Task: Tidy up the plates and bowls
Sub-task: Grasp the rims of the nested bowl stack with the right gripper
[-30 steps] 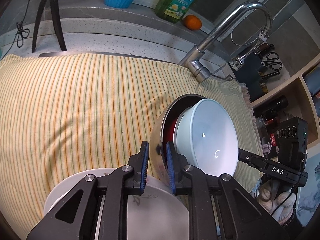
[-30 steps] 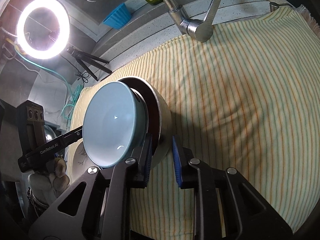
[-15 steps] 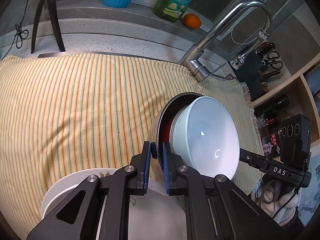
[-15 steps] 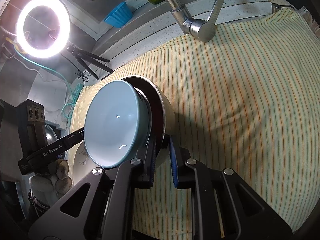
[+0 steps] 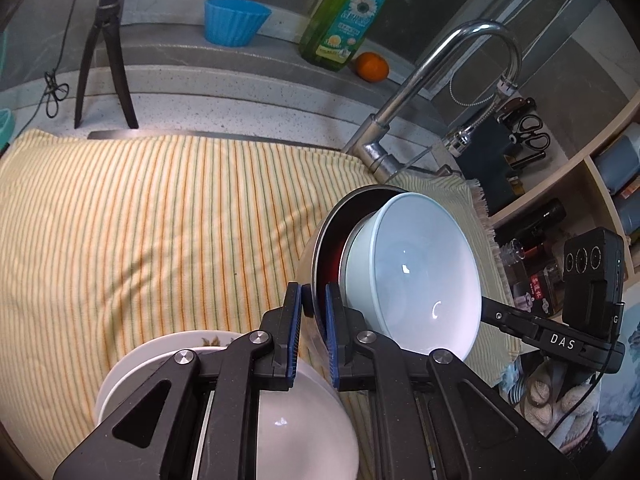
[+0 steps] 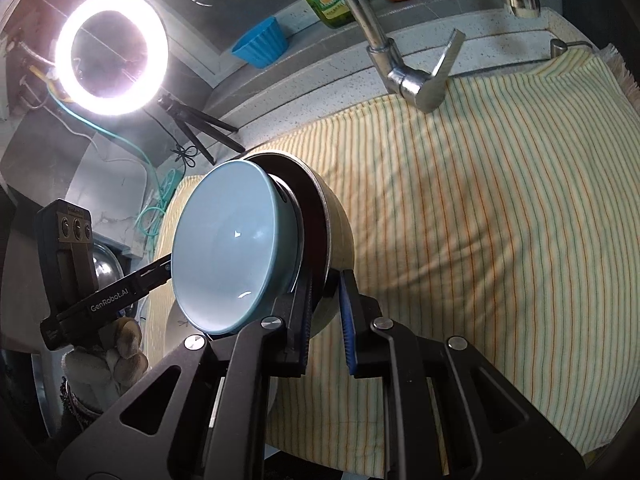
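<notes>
While the left gripper (image 5: 313,311) and right gripper (image 6: 325,294) are clamping opposite rims of the metal bowl (image 5: 320,240) nesting the blue bowl (image 5: 416,276), tilted at 1 o'clock above the white plates (image 5: 132,364), both should be lifted evenly.

A: The cloth (image 5: 160,220) has yellow, orange and green stripes. And the bowls?

B: The inner bowl (image 5: 416,276) is pale blue; the outer bowl (image 6: 338,220) is cream outside and dark red inside. The plate (image 5: 132,364) is white with a leaf print, the cup (image 5: 234,20) blue.
</notes>
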`<state>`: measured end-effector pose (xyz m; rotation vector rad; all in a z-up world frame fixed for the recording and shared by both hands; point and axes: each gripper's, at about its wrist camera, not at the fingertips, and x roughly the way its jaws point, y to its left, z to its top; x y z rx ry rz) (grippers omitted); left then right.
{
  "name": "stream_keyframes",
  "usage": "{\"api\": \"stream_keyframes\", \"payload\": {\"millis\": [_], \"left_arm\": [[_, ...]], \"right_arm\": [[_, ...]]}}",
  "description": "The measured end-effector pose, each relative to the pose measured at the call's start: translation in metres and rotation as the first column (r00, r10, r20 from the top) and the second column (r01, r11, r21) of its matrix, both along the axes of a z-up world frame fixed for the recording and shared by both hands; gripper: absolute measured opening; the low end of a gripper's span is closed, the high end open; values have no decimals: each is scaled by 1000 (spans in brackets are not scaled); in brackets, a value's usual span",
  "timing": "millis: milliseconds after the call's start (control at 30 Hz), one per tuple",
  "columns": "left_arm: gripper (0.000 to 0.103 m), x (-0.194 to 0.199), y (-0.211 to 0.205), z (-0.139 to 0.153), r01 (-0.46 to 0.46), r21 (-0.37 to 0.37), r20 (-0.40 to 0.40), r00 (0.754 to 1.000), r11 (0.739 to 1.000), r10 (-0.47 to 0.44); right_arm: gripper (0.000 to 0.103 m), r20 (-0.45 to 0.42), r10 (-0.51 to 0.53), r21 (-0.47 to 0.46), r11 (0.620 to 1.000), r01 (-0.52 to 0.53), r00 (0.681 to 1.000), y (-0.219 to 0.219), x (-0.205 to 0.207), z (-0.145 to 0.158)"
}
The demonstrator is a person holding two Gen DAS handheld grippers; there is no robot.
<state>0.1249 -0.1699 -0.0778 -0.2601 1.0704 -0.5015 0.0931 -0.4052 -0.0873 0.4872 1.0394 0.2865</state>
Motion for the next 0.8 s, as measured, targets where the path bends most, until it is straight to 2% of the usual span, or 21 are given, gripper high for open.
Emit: {"api": "stream_keyframes", "payload": {"millis": [400,800], "left_arm": [[8,-37,44,30,-92,-28,52,994,995,94],[8,-83,93,23,-215,-48,20,976,976,216]], "right_arm": [[15,42,104,11,994,-104,994,43,-13,24],[15,11,229,15,973,-229,973,94,-35,15]]}}
